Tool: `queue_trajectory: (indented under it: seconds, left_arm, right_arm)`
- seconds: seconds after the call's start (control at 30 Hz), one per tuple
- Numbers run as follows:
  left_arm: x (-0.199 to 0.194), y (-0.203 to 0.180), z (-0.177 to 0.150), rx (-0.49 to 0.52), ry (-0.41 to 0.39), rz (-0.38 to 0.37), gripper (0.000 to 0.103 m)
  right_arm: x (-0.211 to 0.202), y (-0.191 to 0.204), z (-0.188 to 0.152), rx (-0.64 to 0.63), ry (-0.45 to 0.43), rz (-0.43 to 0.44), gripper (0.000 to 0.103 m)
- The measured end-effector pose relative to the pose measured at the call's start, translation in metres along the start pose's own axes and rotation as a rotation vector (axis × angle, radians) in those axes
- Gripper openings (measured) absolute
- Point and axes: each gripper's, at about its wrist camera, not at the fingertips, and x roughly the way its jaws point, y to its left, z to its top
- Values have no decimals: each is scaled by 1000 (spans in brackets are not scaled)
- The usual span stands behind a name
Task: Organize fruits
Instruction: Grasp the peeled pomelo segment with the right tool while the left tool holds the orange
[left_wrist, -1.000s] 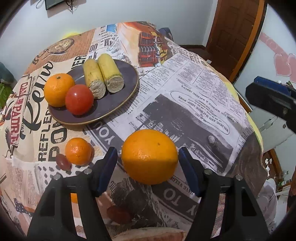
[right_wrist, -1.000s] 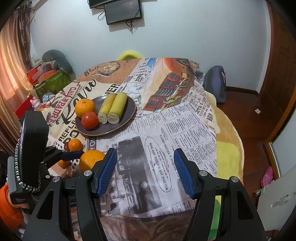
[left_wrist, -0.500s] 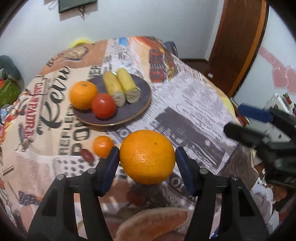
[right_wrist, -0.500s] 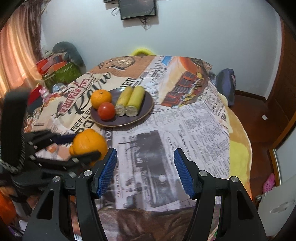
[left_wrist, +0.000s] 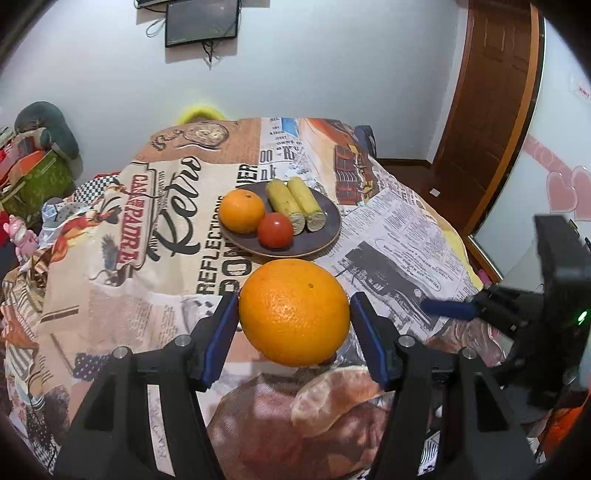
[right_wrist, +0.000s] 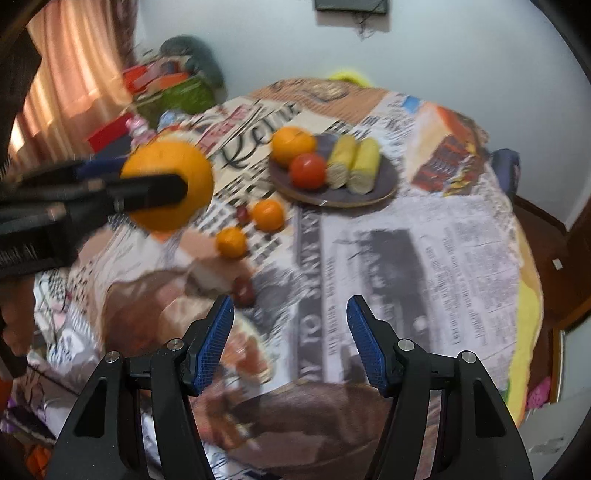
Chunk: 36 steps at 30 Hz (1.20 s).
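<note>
My left gripper (left_wrist: 293, 325) is shut on a large orange (left_wrist: 294, 312) and holds it in the air above the near part of the table; the orange shows in the right wrist view (right_wrist: 168, 186) too. A dark plate (left_wrist: 325, 236) further back holds an orange (left_wrist: 242, 210), a tomato (left_wrist: 275, 229) and two corn pieces (left_wrist: 295, 205). My right gripper (right_wrist: 290, 347) is open and empty above the table's near side. Two small tangerines (right_wrist: 267, 215) (right_wrist: 231, 242) and dark red grapes (right_wrist: 242, 290) lie on the cloth.
The round table wears a newspaper-print cloth (left_wrist: 399, 229). My right gripper shows at the right edge of the left wrist view (left_wrist: 554, 295). A wooden door (left_wrist: 491, 110) stands at the right. Cluttered boxes (right_wrist: 166, 88) sit left of the table.
My left gripper has lifted the large orange up off the table and drawn back from the plate. My right gripper has swung left, blurring its view.
</note>
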Motion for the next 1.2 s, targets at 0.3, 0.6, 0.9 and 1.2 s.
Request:
queue_trajectory:
  seconds: [0.3,0.6,0.9,1.2]
  left_arm:
    - [-5,6,-12,-12,4,0,61]
    - [-1,11,-13,-24,5,-2,61]
    - [13,24,-16,-52,27,-1,61]
    - [33,36,-14,-75,58,1,61]
  right_arm:
    - [25,23,-21,-82,121,32,60]
    - [45,23,-23,-48,142,55,60]
    - [62,28,-11,-49,126,105,42]
    - [66,13,-3,-3,84,60,39]
